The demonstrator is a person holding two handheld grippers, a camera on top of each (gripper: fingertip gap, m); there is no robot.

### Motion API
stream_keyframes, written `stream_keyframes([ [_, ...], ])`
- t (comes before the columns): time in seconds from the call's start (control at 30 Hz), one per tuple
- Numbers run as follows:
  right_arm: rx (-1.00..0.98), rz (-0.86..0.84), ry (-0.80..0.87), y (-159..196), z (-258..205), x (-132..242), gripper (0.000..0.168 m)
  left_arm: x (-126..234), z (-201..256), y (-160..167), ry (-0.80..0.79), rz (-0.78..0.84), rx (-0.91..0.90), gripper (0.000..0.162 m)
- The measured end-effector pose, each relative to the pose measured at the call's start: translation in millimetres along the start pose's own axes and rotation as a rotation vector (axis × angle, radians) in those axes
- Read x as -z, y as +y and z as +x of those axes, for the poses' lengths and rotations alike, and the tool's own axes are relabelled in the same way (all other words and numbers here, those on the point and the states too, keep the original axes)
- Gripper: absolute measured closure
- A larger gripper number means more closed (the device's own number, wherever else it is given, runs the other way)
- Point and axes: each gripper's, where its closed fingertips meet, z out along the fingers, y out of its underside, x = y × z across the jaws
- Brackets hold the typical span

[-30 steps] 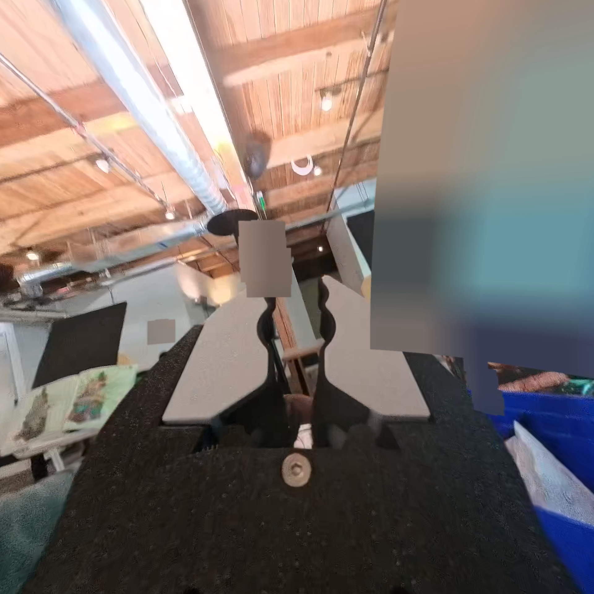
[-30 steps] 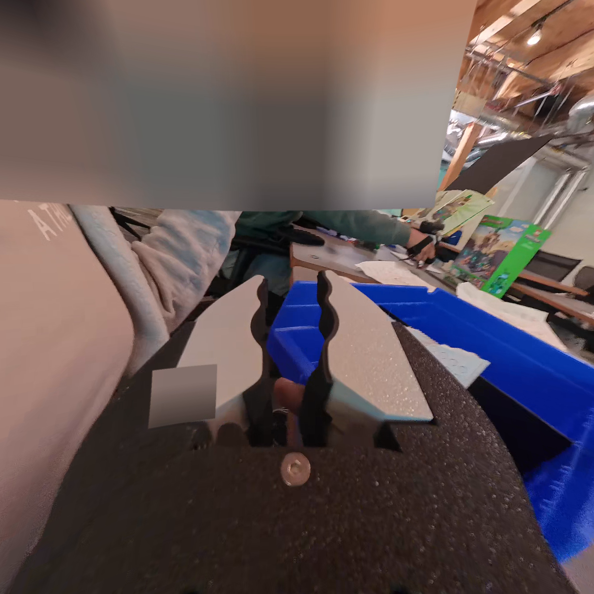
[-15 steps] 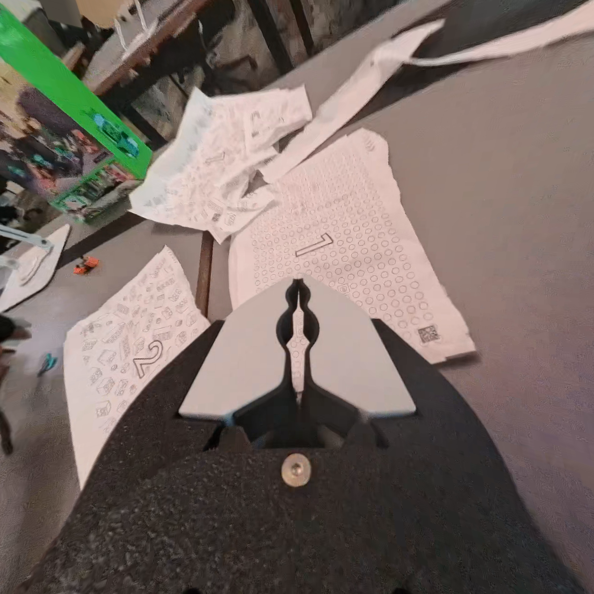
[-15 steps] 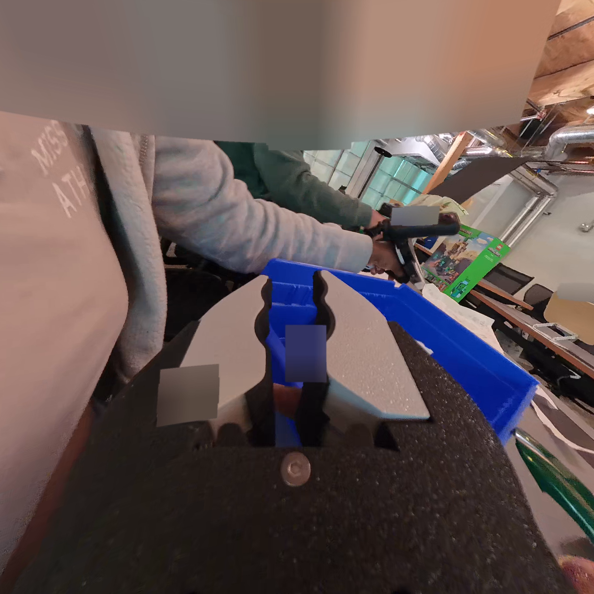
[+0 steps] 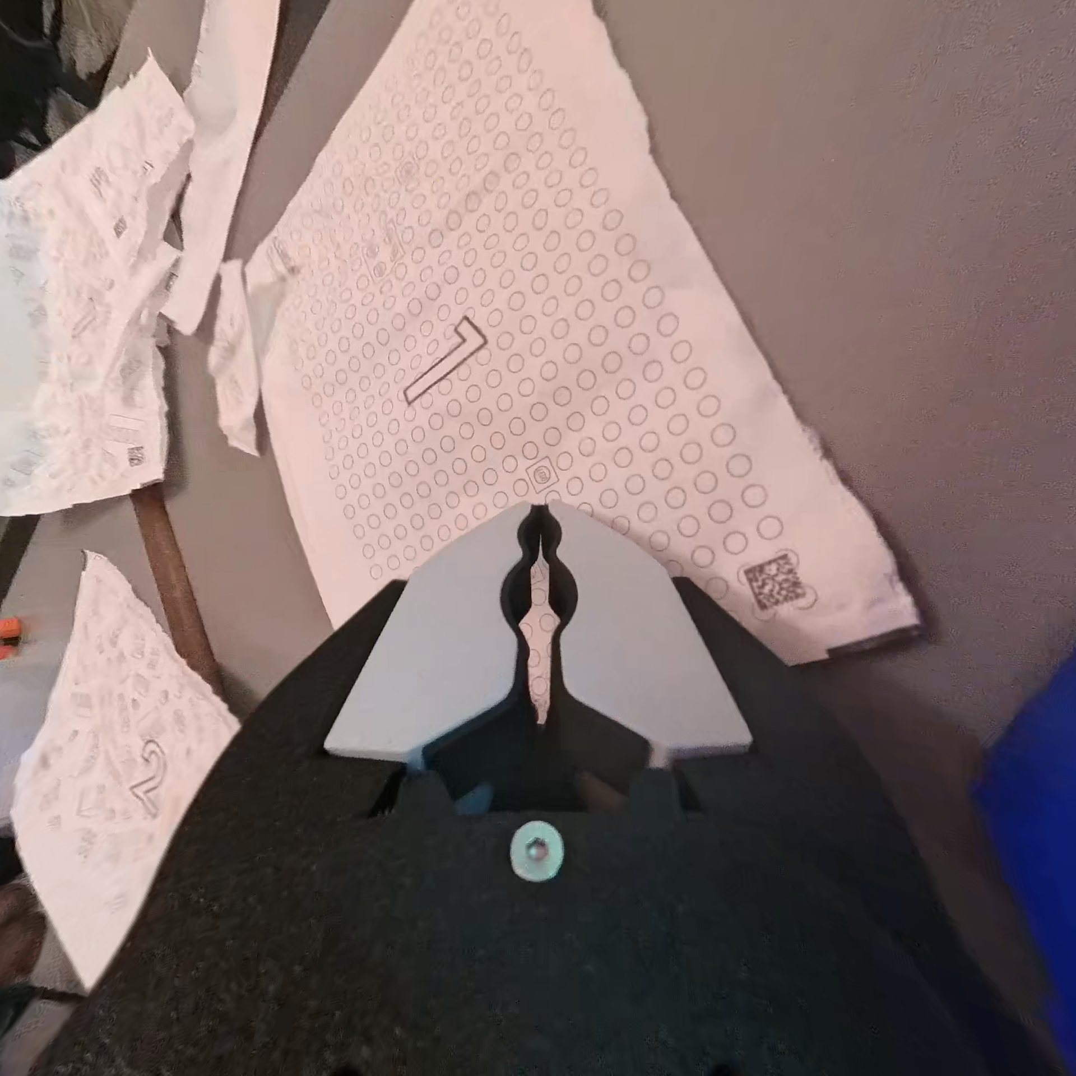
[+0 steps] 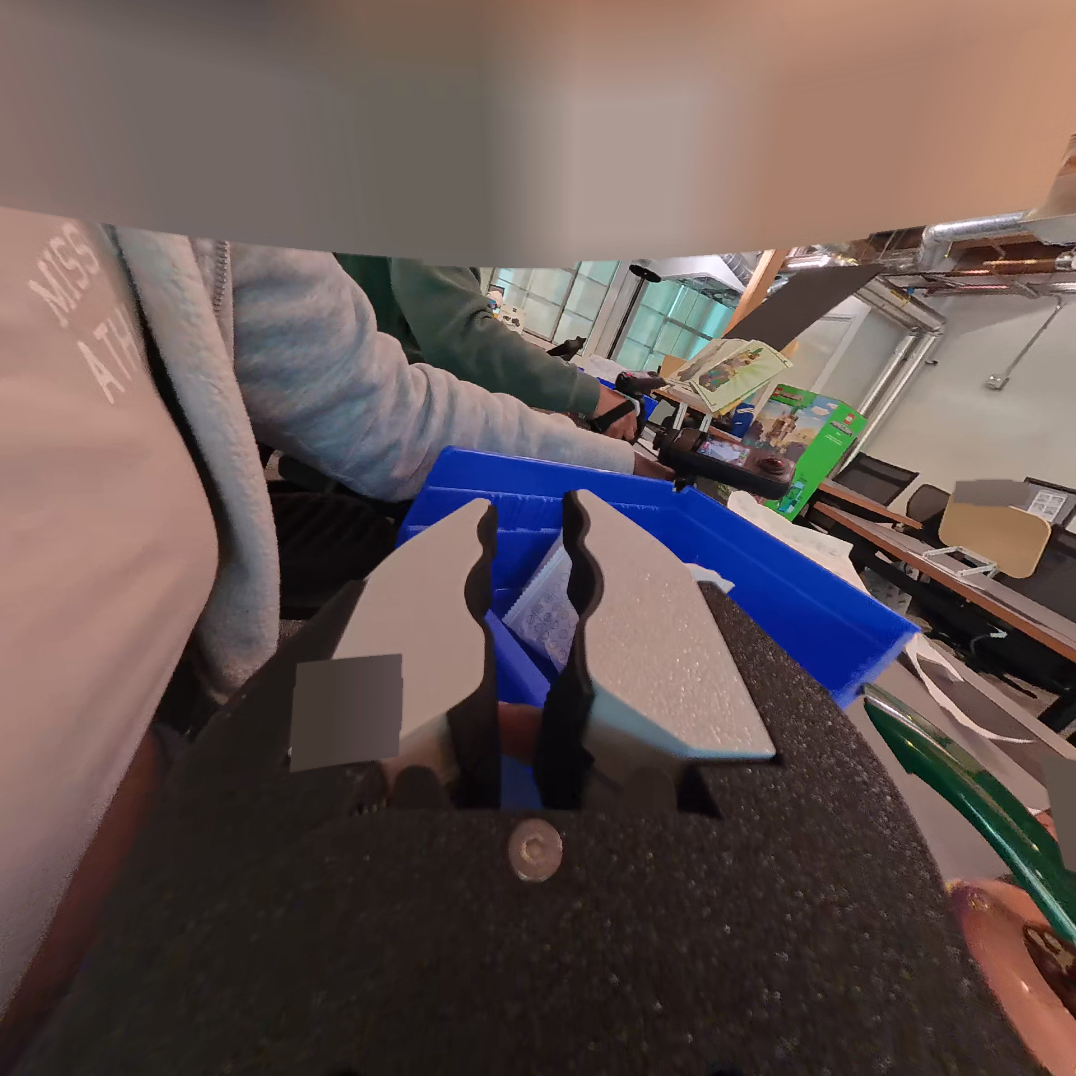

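Note:
My left gripper [image 5: 540,508] is shut and empty, its tips together. It points down at a torn white paper bag printed with small circles [image 5: 524,349] that lies flat on the grey table [image 5: 873,233]. My right gripper [image 6: 528,505] is open and empty. It hangs over the near end of a blue plastic bin [image 6: 757,559], where a white circle-printed bag [image 6: 547,617] shows between the fingers. The other hand-held gripper [image 6: 728,463] is farther off past the bin, held by a person in a grey sleeve [image 6: 349,396].
Another torn bag [image 5: 110,751] lies at the lower left, crumpled paper [image 5: 81,303] at the upper left. A blue bin edge [image 5: 1036,815] is at the right. A second person in a green sleeve [image 6: 495,343], a green box [image 6: 809,442] and desks stand beyond. My right fingertips sit around 45 cm from my left ones.
My left gripper swung down from the ceiling to the table, shut its fingers, then came closer to the circle-printed bag. My right gripper turned slightly and stayed open over the bin.

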Motion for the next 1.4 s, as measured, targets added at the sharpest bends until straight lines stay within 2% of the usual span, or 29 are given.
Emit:
stream_keyframes([
  [0.1, 0.039, -0.015, -0.016, -1.4, -5.1, -1.8, 0.147, 10.1, 16.3, -4.8, 0.085, 0.042, 0.059, 0.162],
  [0.17, 0.038, -0.022, -0.018, -3.0, -6.2, -1.6, 0.146, 25.3, -2.7, -1.0, -0.022, 0.042, 0.072, 0.162],
  [0.23, -0.007, -0.031, -0.018, -2.7, -3.0, 0.1, 0.145, 57.0, -35.3, -1.7, -0.169, 0.1, 0.133, 0.162],
  [0.3, -0.038, -0.045, -0.025, -2.9, -0.8, 3.1, 0.143, 103.9, -61.1, -8.5, -0.263, 0.22, 0.226, 0.16],
  [0.4, -0.054, -0.109, -0.005, 1.9, 8.0, 8.6, 0.143, 194.9, -70.5, -26.6, -0.308, 0.508, 0.356, 0.158],
  [0.53, -0.013, -0.221, 0.018, 13.4, 15.8, 11.2, 0.144, 302.4, -31.8, -35.1, -0.239, 0.899, 0.471, 0.149],
  [0.63, 0.039, -0.339, 0.0, 20.1, 20.5, 7.5, 0.143, 344.7, 1.5, -26.8, -0.23, 1.08, 0.469, 0.149],
  [0.8, 0.01, -0.605, -0.225, 28.0, 23.2, -13.8, 0.144, 371.1, -6.0, -5.0, -0.337, 1.051, 0.489, 0.147],
  [0.9, 0.145, -0.756, -0.332, 38.8, 32.0, -36.2, 0.142, 385.9, -4.6, -4.8, -0.38, 1.109, 0.428, 0.148],
  [1.0, 0.369, -0.881, -0.426, 53.8, 47.1, -54.1, 0.146, 399.0, -6.9, -3.3, -0.405, 1.162, 0.451, 0.148],
  [1.07, 0.494, -0.878, -0.552, 60.4, 45.7, -61.7, 0.146, 402.7, -2.5, -6.3, -0.357, 1.202, 0.436, 0.148],
  [1.2, 0.607, -0.918, -0.621, 78.4, 53.3, -71.4, 0.145, 404.3, 0.9, -7.9, -0.332, 1.222, 0.405, 0.148],
  [1.3, 0.656, -0.917, -0.582, 81.3, 58.0, -72.6, 0.148, 404.3, -0.6, -7.5, -0.359, 1.214, 0.39, 0.148],
  [1.4, 0.539, -0.739, -0.451, 46.4, 52.2, -70.0, 0.156, 403.6, 0.7, -7.8, -0.366, 1.201, 0.376, 0.147],
])
